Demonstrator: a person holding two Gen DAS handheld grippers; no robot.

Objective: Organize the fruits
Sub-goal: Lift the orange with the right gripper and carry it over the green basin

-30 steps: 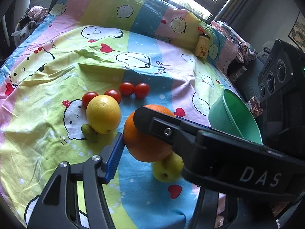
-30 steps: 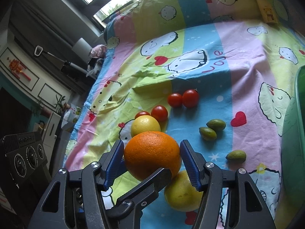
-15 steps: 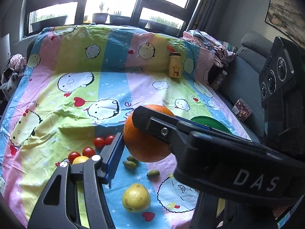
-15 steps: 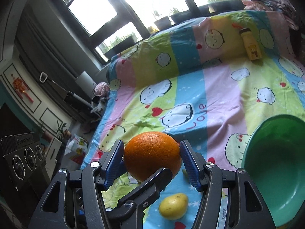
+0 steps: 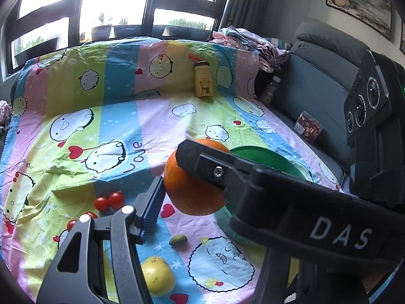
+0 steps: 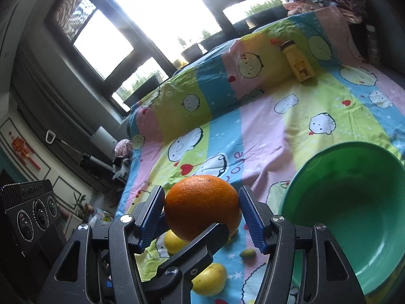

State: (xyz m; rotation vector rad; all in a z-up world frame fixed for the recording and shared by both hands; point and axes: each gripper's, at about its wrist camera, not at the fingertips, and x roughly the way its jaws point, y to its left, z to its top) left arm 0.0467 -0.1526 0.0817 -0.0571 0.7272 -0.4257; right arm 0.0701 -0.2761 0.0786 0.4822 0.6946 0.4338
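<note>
While both grippers share one load, the scene reads so:
Orange point(image 6: 202, 206): clamped in the air above the bedsheet point(image 5: 157, 124), beside the green bowl point(image 6: 354, 202).
Right gripper point(image 6: 201, 210): blue fingers point(image 6: 152, 212) pressed on either side of the orange.
Left gripper point(image 5: 187, 177): one finger point(image 5: 152, 206) at the orange's side, the other across its top.
Below: cherry tomatoes point(image 5: 109, 201), a yellow pear point(image 5: 158, 278), a small green fruit point(image 5: 178, 240).
Far end: yellow bear bottle point(image 5: 203, 82).

The right gripper point(image 6: 201, 209) clamps the orange point(image 6: 202, 206) between its blue pads, lifted above the cartoon bedsheet point(image 6: 265, 131); the green bowl point(image 6: 359, 258) sits just to its right, yellow fruits point(image 6: 210, 280) lying below
</note>
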